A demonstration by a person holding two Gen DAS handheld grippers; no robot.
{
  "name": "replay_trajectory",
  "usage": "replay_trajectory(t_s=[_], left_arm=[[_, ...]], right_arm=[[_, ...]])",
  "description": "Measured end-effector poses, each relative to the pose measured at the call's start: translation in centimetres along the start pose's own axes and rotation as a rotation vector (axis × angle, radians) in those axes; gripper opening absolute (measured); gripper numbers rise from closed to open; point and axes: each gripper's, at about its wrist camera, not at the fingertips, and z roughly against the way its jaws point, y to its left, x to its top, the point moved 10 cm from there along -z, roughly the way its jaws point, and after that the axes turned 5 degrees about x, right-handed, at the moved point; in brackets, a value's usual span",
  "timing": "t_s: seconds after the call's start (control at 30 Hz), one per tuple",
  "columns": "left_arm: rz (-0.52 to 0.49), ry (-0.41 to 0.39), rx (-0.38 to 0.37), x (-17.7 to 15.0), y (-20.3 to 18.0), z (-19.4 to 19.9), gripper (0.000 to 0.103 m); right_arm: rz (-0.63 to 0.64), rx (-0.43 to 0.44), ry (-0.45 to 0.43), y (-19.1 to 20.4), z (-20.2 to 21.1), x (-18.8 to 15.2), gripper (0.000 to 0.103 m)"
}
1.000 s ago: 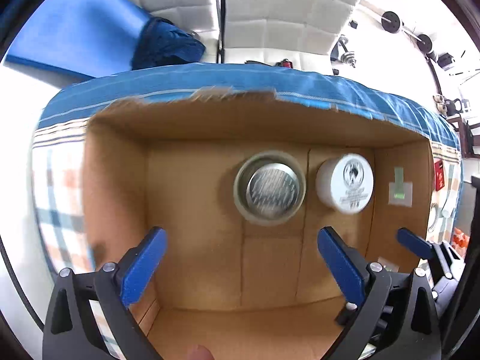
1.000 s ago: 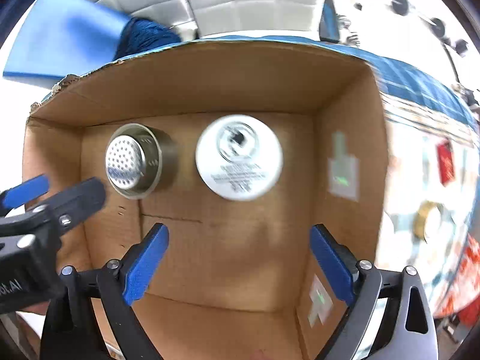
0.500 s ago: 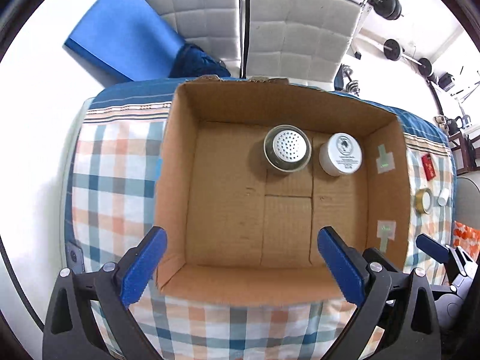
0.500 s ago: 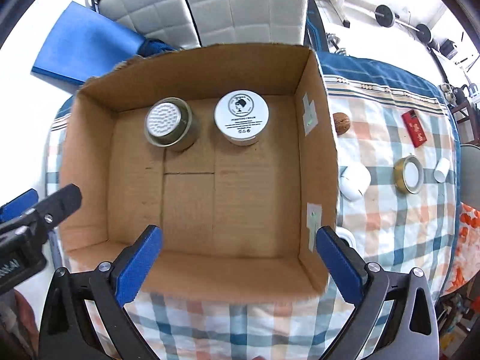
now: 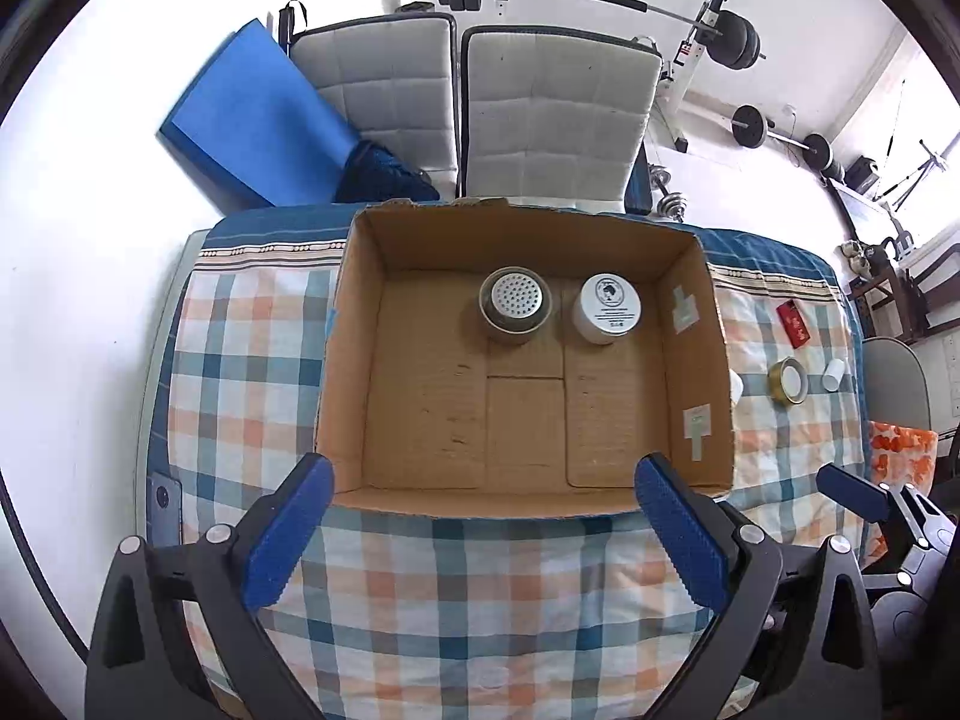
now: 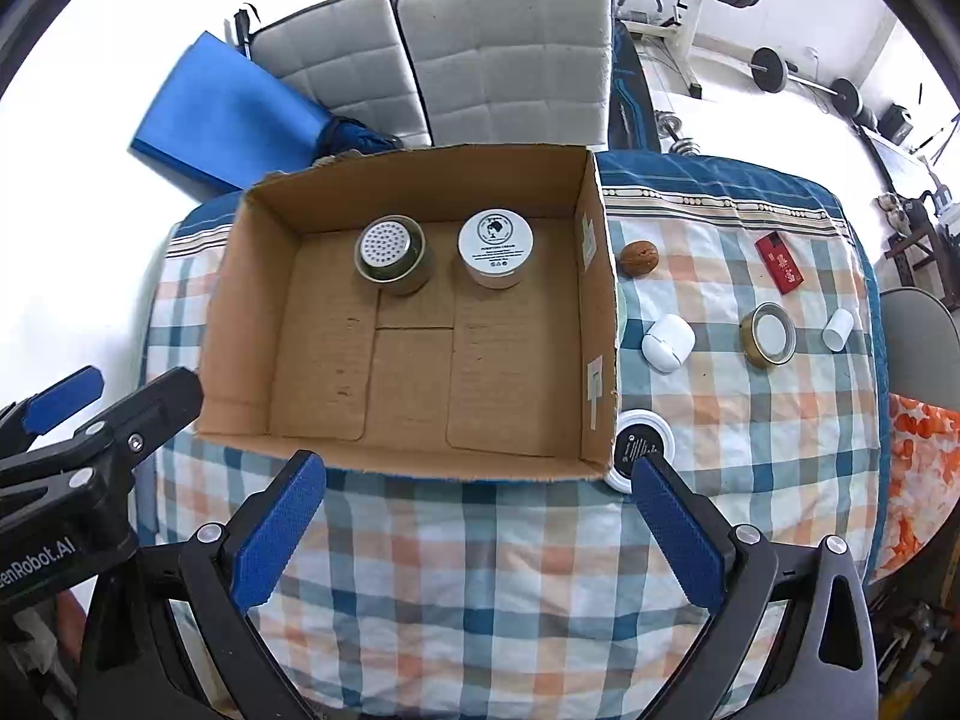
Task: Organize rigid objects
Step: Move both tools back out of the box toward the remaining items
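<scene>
Holding two containers already, the cardboard box (image 6: pixel 414 336) awaits six items on the tablecloth (image 6: pixel 744 420); both grippers' fingers (image 6: pixel 279 531) are spread, empty.

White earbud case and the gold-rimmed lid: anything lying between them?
No. Only bare checked cloth separates the earbud case from the gold-rimmed lid, seen in the right wrist view.

Brown cardboard box (image 6: pixel 414 354) on a checked cloth (image 6: pixel 480 570) — blue, orange, white. Beside the box: a brown nut (image 6: pixel 639 256), red packet (image 6: pixel 779 262), white case (image 6: pixel 667 342) — gold-rimmed lid (image 6: pixel 770 335).
</scene>
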Motion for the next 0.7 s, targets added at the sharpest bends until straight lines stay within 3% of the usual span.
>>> replay_trajectory(t_s=[0.2,0.33,0.57,0.7], left_arm=[[-0.034,-0.016,-0.028,0.2,-4.6,1.3,0.103],[-0.073,-0.02,-0.054,0.7,-9.5,1.4,0.103],[-0.166,0.028,-0.056,0.9,-18.7,-1.8,0.103],[-0.207,0.084,-0.05,0.7,-23.5,-5.1,0.103]], right_arm=[[-0.059,0.028,-0.008,-4.0,2.3,-0.7,0.103],[-0.113,0.001,-0.023,-9.4,3.8,-0.6,0.103],[-0.235,-0.083,-0.013,-21.2,4.0,-0.3,0.103],[-0.288,-0.079,0.014,-26.2,1.9,0.0,0.103]])
